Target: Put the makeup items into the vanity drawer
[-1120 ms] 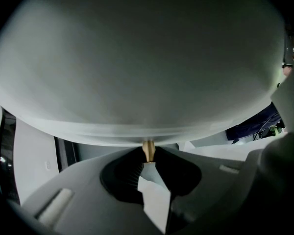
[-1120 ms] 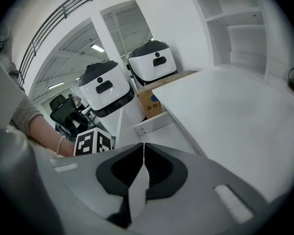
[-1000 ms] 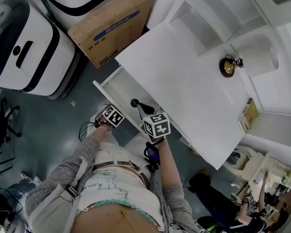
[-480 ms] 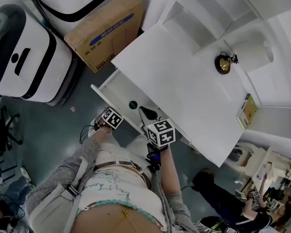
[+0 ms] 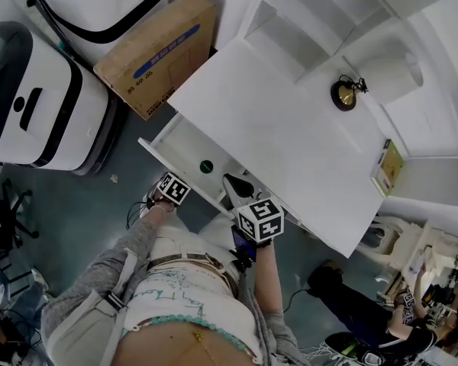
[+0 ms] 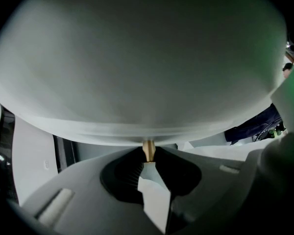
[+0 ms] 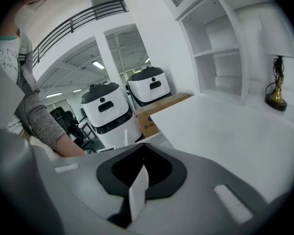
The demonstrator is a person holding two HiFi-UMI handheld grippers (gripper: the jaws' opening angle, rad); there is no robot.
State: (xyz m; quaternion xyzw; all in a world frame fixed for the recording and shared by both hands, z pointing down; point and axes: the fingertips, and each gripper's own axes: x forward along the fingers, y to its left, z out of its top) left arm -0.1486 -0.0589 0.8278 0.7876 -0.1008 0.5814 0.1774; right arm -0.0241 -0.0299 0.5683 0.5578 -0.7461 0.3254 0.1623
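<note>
Green-capped pot (image 5: pixel 206 166) already sits in the open drawer (image 5: pixel 179 142) — my left gripper (image 6: pixel 148 161) is pinching the brass knob (image 6: pixel 148 148), my right gripper (image 5: pixel 230 181) is pressed together on nothing and is nearer the yellowish box (image 5: pixel 389 166) — probably next — way off at the tabletop (image 5: pixel 290 143) right edge, long side along it.

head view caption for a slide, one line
Left gripper shut on the knob of the open vanity drawer, green round item inside, right gripper shut, empty.

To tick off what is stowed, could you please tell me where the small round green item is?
The small round green item lies in the open drawer, left of centre in the head view, near the edge of the white vanity top.
</note>
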